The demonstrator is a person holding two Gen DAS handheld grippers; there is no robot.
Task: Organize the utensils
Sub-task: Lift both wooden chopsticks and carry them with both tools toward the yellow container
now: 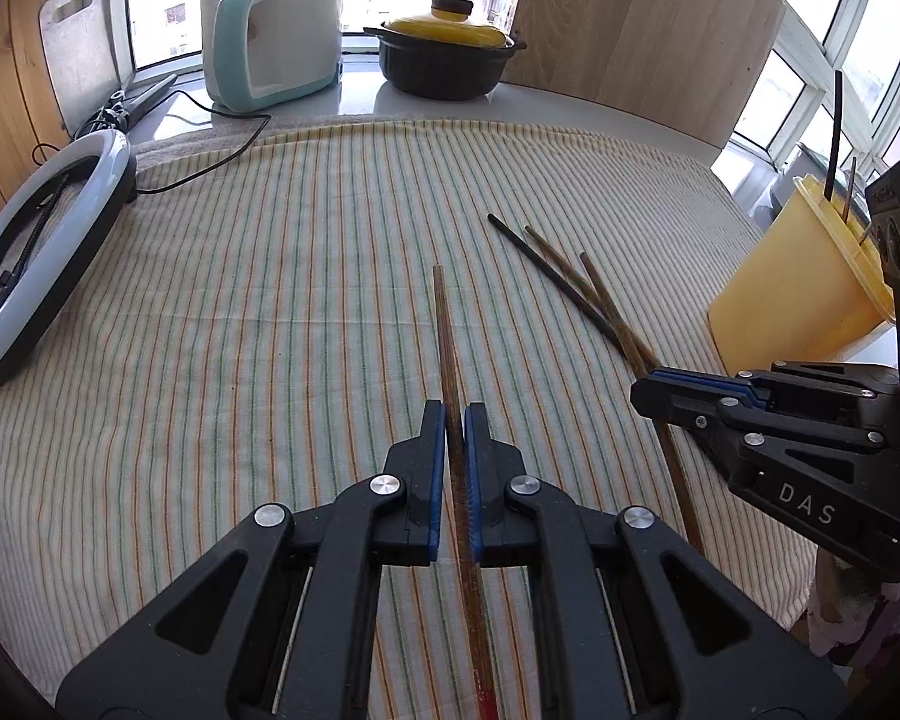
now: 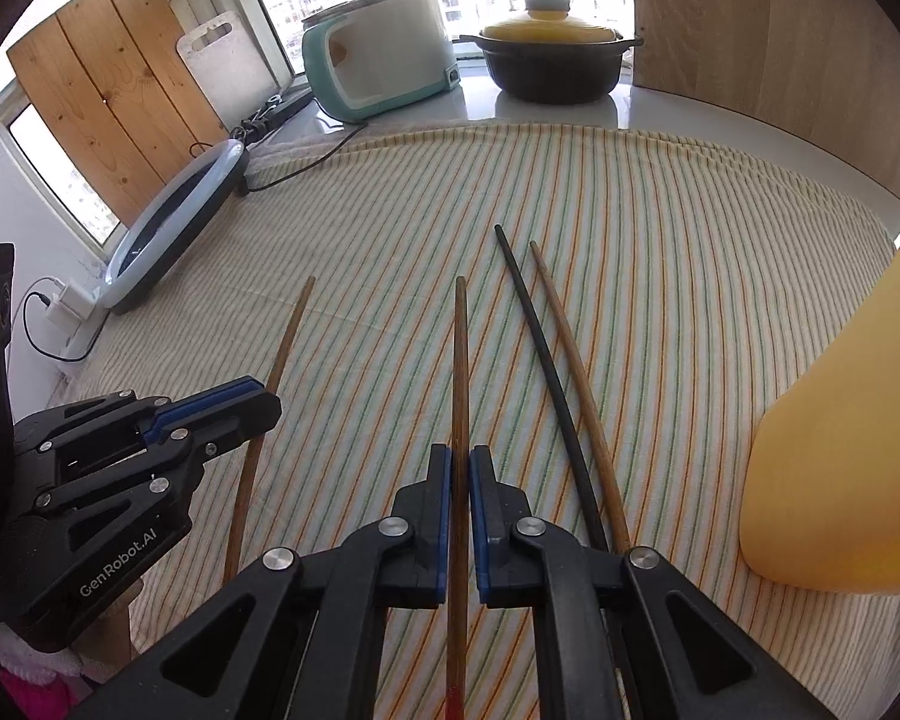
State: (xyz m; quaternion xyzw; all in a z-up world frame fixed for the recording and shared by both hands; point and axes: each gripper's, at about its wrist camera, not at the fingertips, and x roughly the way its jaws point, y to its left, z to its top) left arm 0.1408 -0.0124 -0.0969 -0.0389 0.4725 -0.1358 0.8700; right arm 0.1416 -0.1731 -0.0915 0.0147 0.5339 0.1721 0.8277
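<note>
My left gripper point(image 1: 455, 414) is shut on a brown chopstick point(image 1: 447, 336) that points away over the striped cloth point(image 1: 270, 330). In the right wrist view the same gripper point(image 2: 270, 402) shows at the left with that stick point(image 2: 294, 330). My right gripper point(image 2: 461, 456) is shut on a second brown chopstick point(image 2: 460, 360); it also appears at the right edge of the left wrist view point(image 1: 642, 387). A black chopstick point(image 2: 540, 348) and another brown one point(image 2: 570, 348) lie side by side on the cloth. To the right stands a yellow holder point(image 1: 792, 300) with a few sticks in it.
At the back stand a teal-and-white cooker point(image 1: 276, 36) and a black pot with a yellow lid point(image 1: 444, 60). A ring light point(image 1: 42, 264) with its cable lies at the left. A white cutting board point(image 1: 78, 54) and wooden panels point(image 1: 642, 24) lean behind.
</note>
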